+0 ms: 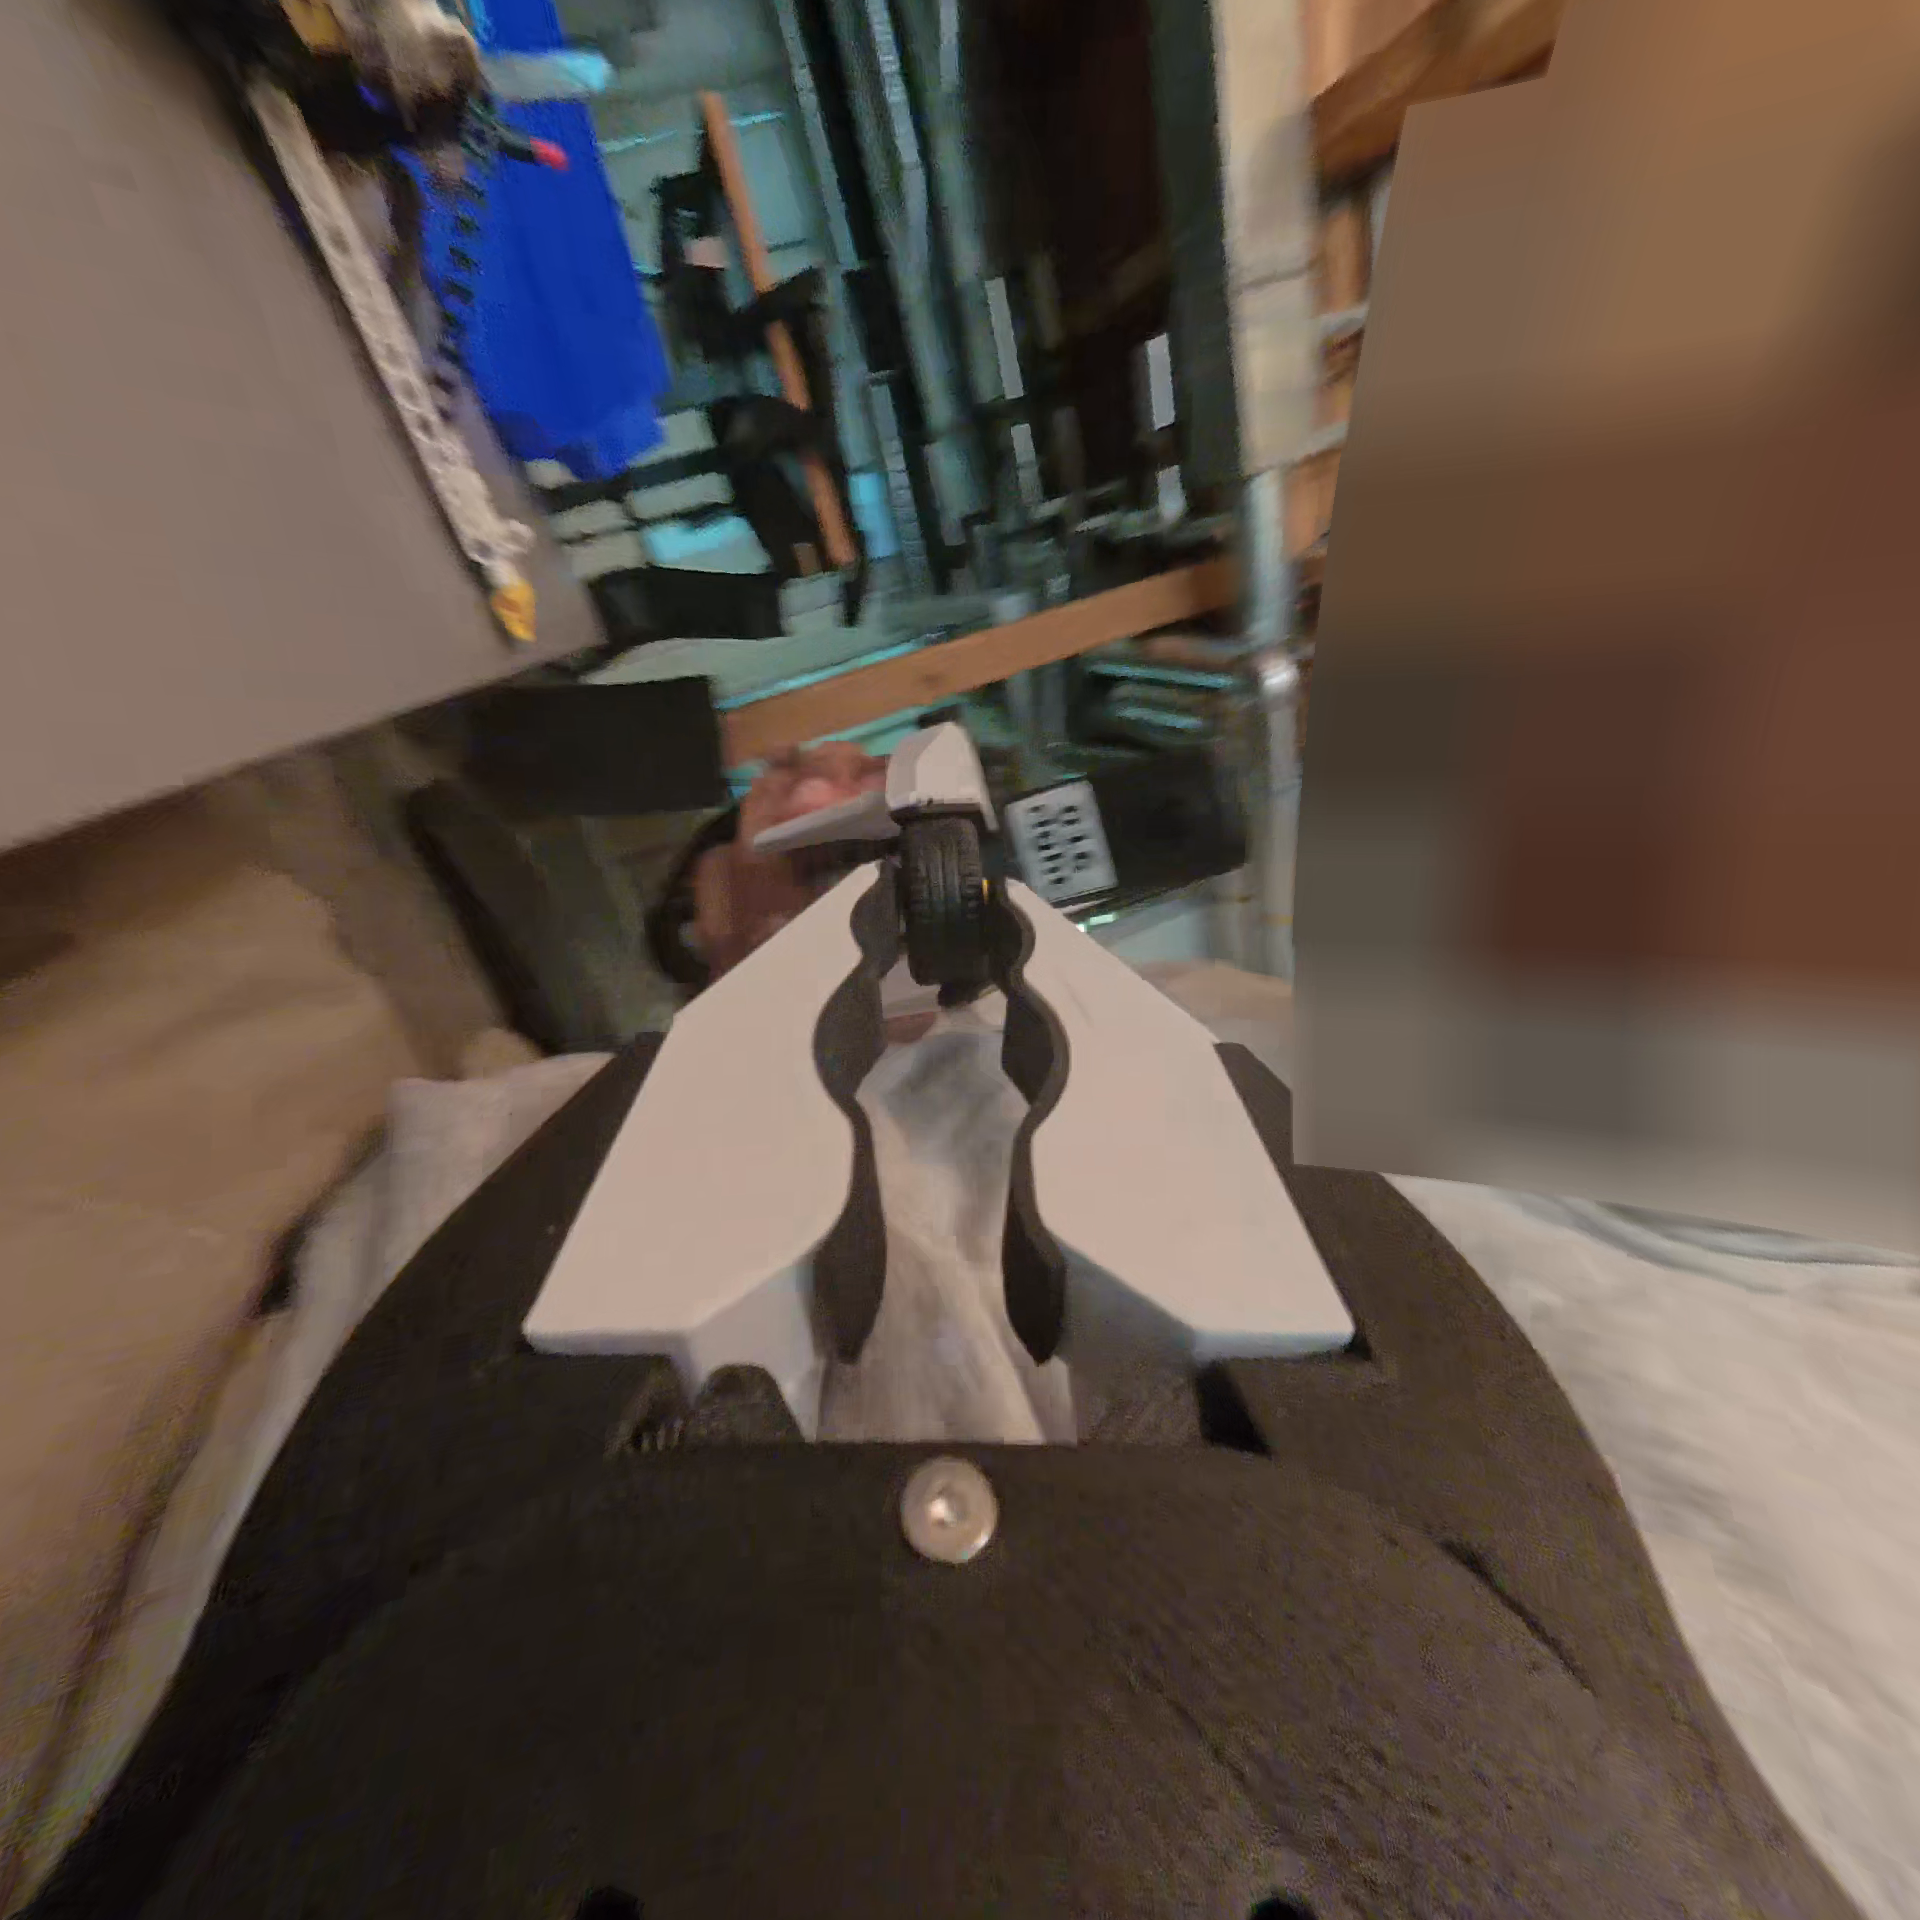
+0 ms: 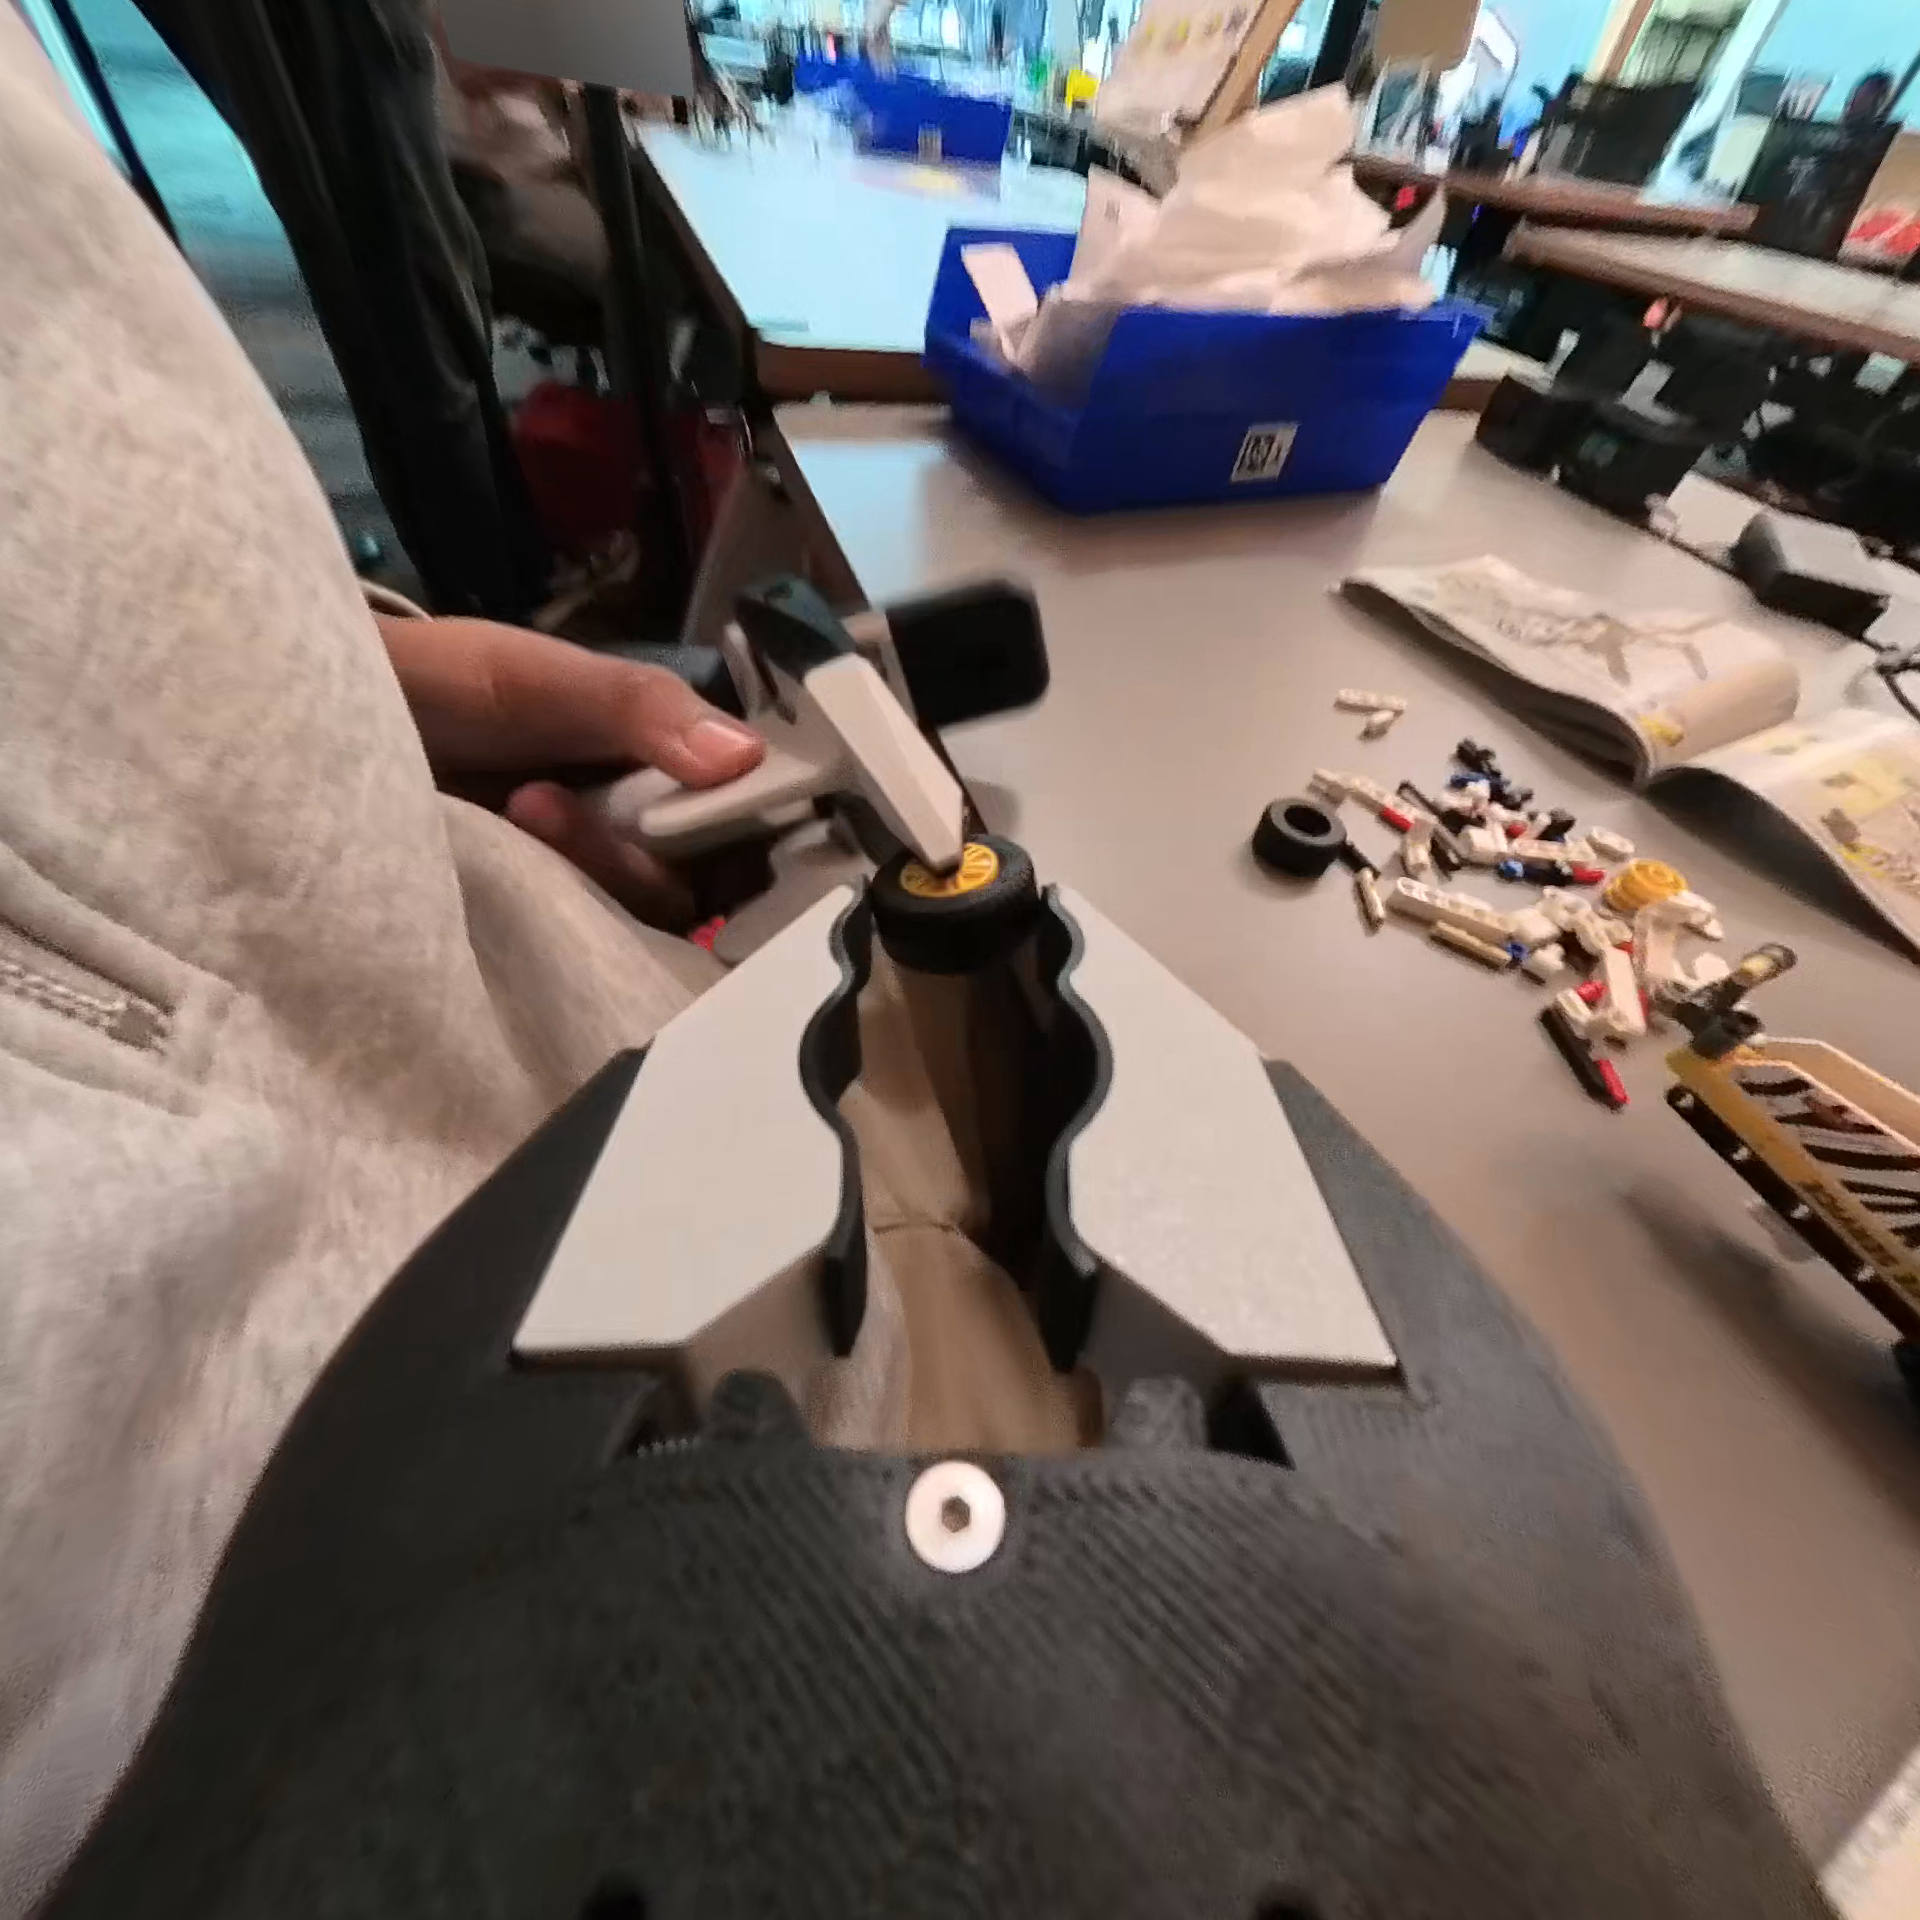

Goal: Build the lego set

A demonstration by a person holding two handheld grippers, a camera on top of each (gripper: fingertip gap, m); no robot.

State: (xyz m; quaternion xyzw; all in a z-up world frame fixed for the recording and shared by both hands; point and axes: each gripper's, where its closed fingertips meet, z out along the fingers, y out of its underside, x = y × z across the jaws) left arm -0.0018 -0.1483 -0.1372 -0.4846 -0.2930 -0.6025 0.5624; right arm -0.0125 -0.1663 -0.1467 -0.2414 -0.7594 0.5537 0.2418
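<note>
My right gripper [image 2: 953, 914] points away from the torso in the grey sweatshirt [image 2: 177, 727] and out over the near edge of the grey table [image 2: 1195, 644], its two fingers pinched on a small wheel [image 2: 953, 902] with a black tyre and yellow hub. The hub faces up in the right wrist view.

My left gripper [image 2: 940, 831] comes in from the left at a slant, and its pale fingertip rests on the yellow hub; a bare hand [image 2: 582, 717] wraps the handle behind it. From the left wrist view, tilted hard sideways, I see the same wheel [image 1: 940, 909] edge-on, sitting between my left gripper's [image 1: 940, 935] black finger pads, which press its tyre from both sides. The right gripper's pale tip [image 1: 935, 774] shows just beyond the wheel.

On the table to the right lie a loose black tyre [image 2: 1296, 834], a scatter of small white, black and red lego pieces [image 2: 1507, 883], a spare yellow hub [image 2: 1645, 886] and a yellow striped part-built model [image 2: 1808, 1132]. An open instruction booklet [image 2: 1579, 665] sits behind them, and a blue bin [image 2: 1195, 405] stuffed with white paper stands farther back.
</note>
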